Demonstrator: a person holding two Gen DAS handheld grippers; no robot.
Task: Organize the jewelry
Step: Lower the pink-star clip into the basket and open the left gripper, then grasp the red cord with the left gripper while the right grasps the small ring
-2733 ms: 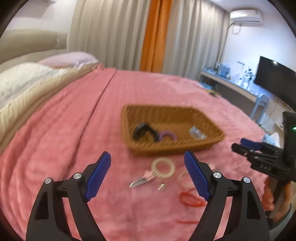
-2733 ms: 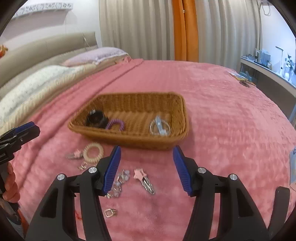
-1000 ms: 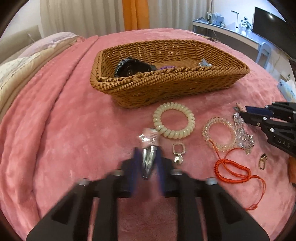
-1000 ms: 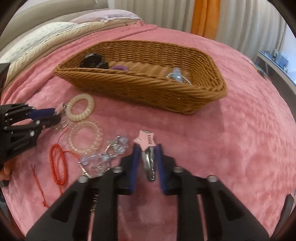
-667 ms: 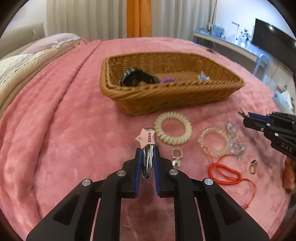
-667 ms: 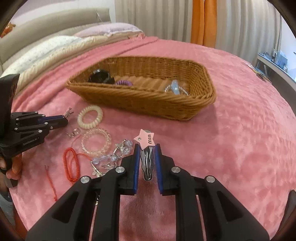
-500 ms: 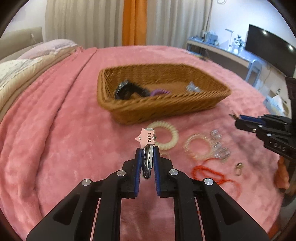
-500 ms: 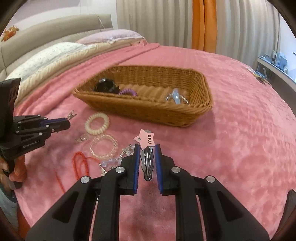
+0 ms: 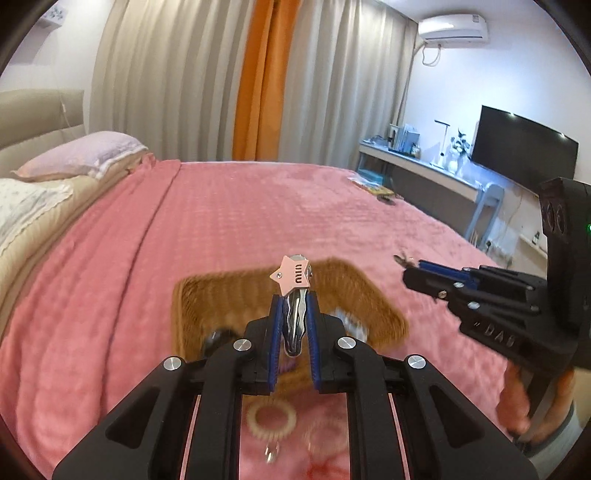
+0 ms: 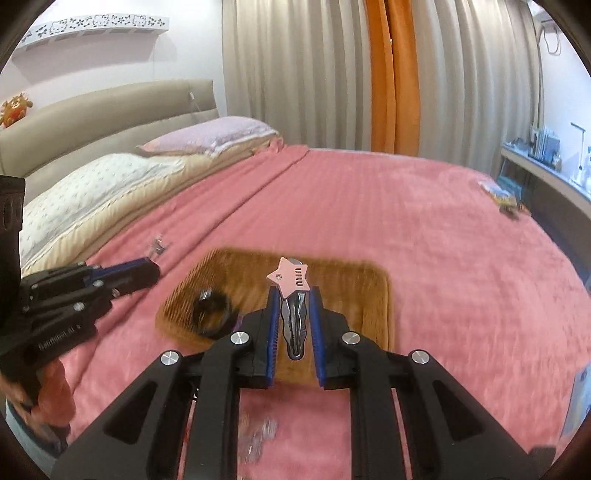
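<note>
the wicker basket (image 9: 207, 295) is motion-blurred, its near wall hidden behind the left gripper (image 9: 293, 325). the coil hair tie (image 9: 271, 419) is smeared and partly covered. the beaded pieces (image 10: 258, 439) are too blurred to identify.

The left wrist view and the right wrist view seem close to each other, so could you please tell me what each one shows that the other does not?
Only the left wrist view shows the cream coil hair tie on the blanket, the black TV screen and the air conditioner.

Only the right wrist view shows the white shelf, the orange wall ornament and the black hair tie clearly in the basket.

Both show the wicker basket, the pink blanket, orange curtain, and each gripper, left gripper and right gripper, shut on a pink star hair clip.
</note>
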